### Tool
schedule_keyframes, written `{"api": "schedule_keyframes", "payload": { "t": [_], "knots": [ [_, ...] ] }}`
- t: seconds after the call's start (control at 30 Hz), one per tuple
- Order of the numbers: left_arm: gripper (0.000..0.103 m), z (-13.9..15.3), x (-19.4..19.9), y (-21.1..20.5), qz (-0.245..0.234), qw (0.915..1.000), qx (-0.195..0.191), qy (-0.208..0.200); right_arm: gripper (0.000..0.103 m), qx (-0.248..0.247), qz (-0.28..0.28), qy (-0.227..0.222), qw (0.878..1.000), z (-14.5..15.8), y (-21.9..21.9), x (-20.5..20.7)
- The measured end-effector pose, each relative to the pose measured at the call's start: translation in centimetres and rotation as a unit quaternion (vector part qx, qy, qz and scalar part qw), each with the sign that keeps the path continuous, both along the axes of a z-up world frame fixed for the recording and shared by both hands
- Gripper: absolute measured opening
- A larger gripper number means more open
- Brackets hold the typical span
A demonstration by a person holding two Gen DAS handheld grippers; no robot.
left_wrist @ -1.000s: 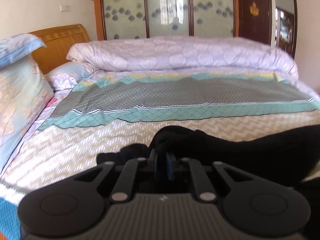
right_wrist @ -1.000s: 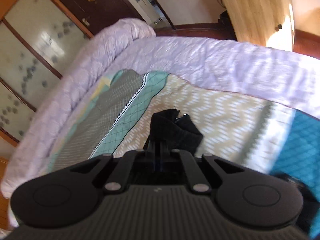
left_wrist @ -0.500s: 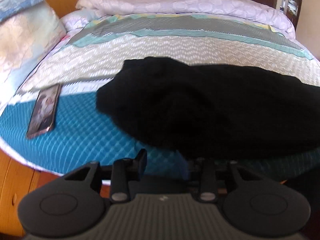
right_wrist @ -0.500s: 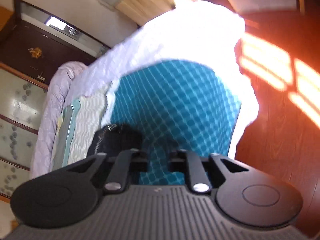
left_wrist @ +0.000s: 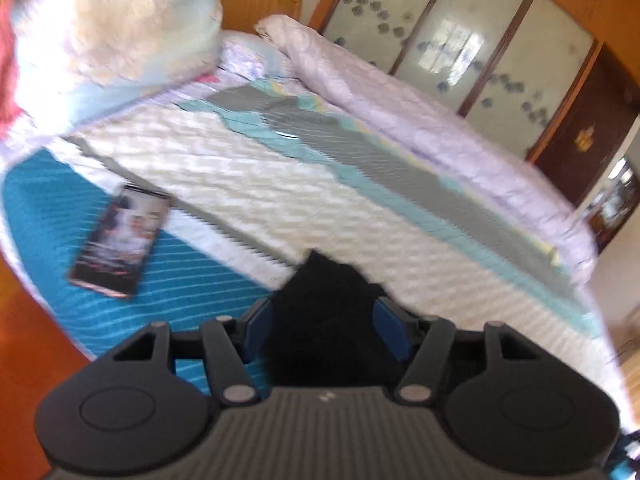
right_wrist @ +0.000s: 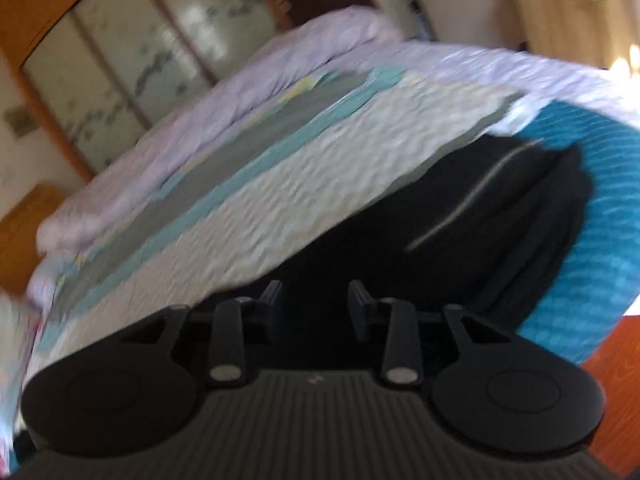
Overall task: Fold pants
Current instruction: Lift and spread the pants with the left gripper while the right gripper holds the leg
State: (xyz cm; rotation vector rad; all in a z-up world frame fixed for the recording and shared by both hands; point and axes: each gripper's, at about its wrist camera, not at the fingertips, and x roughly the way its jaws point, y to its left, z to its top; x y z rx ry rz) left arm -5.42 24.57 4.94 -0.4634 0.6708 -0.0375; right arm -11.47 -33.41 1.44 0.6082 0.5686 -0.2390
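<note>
Black pants (left_wrist: pixel 324 296) lie near the front edge of the bed (left_wrist: pixel 280 184), on its teal and cream cover. In the left wrist view one end of them fills the gap between the blue pads (left_wrist: pixel 260 320) of my left gripper (left_wrist: pixel 325 324). Its jaws are opening and stand wide, and I see no pinch on the cloth. The right wrist view shows the pants (right_wrist: pixel 500 216) spread flat, a pale zip line running across them. My right gripper (right_wrist: pixel 316 304) hovers over their near part. Its jaws are opening too, with only the lying cloth behind the gap. Both views are blurred.
A phone (left_wrist: pixel 120 240) lies face up on the teal band at the left. Pillows (left_wrist: pixel 112 28) are stacked by the wooden headboard (left_wrist: pixel 260 4). A rolled lilac quilt (left_wrist: pixel 420 120) runs along the far side, frosted wardrobe doors (left_wrist: pixel 460 40) behind it. Red-brown floor (right_wrist: pixel 616 360) borders the bed.
A second ago both grippers were shut on black cloth held up over the bed. They have let go and opened wider, and the pants now lie flat. Both views have swung and rolled.
</note>
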Motion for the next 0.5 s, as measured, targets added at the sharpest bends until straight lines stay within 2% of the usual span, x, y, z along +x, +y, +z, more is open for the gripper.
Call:
{"api": "schedule_keyframes", "payload": {
  "t": [0.07,0.17,0.27,0.33,0.37,0.43,0.47,0.5],
  "knots": [
    [0.058,-0.4,1.4,-1.4,-0.030,0.9994,-0.017,0.001,0.039,0.007,0.031,0.015,0.999,-1.0,1.9,0.8],
    [0.056,-2.2,2.0,-4.9,-0.084,0.9963,0.010,0.014,0.039,0.009,0.062,0.034,0.997,-2.0,3.3,1.7],
    [0.054,-5.7,2.2,-7.0,-0.093,0.9897,0.096,0.049,0.039,0.000,0.063,0.054,0.997,-2.6,3.2,1.9],
    [0.050,-9.0,2.5,-7.7,-0.092,0.9791,0.156,0.093,0.039,0.009,0.053,0.072,0.996,-3.1,2.9,1.6],
    [0.051,-9.9,1.8,-8.3,-0.098,0.9752,0.187,0.067,0.039,0.021,0.049,0.075,0.996,-3.4,2.7,1.5],
    [0.051,-10.6,0.5,-11.1,-0.109,0.9522,0.282,0.042,0.039,0.043,0.043,0.070,0.996,-3.7,2.1,1.1],
    [0.051,-10.7,0.3,-12.1,-0.105,0.9439,0.311,0.038,0.039,0.046,0.043,0.070,0.996,-3.7,2.1,1.0],
    [0.051,-10.7,0.3,-12.6,-0.099,0.9411,0.321,0.040,0.039,0.045,0.045,0.071,0.995,-3.6,2.0,1.1]
  ]
}}
